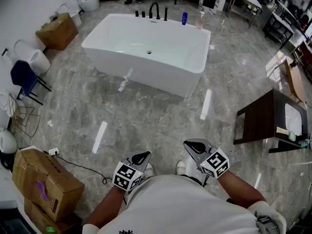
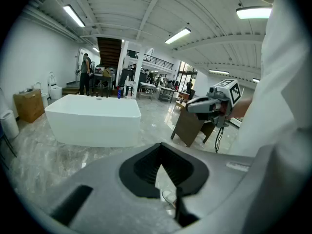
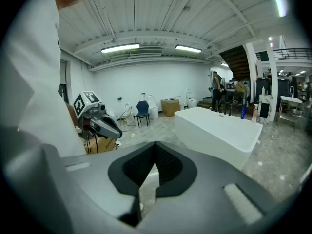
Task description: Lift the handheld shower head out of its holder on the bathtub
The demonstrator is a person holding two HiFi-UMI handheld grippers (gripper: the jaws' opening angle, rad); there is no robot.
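The white freestanding bathtub [image 1: 141,72] stands far ahead on the grey marble floor, also seen as the tub [image 2: 92,121] and the tub [image 3: 219,130]. Black tap fittings [image 1: 154,11] line its far rim; I cannot tell the handheld shower head apart among them at this distance. My left gripper [image 1: 142,158] and right gripper [image 1: 192,146] are held close to my body, well short of the tub. Both are shut with nothing between the jaws: left gripper [image 2: 161,155], right gripper [image 3: 155,152]. Each sees the other: right gripper [image 2: 197,105], left gripper [image 3: 113,129].
A dark wooden table [image 1: 265,116] stands to the right. Cardboard boxes [image 1: 44,182] and a floor cable [image 1: 80,167] lie at the left, with a blue chair [image 1: 23,77] and another box [image 1: 57,30] further back. A blue bottle [image 1: 184,18] sits on the tub rim.
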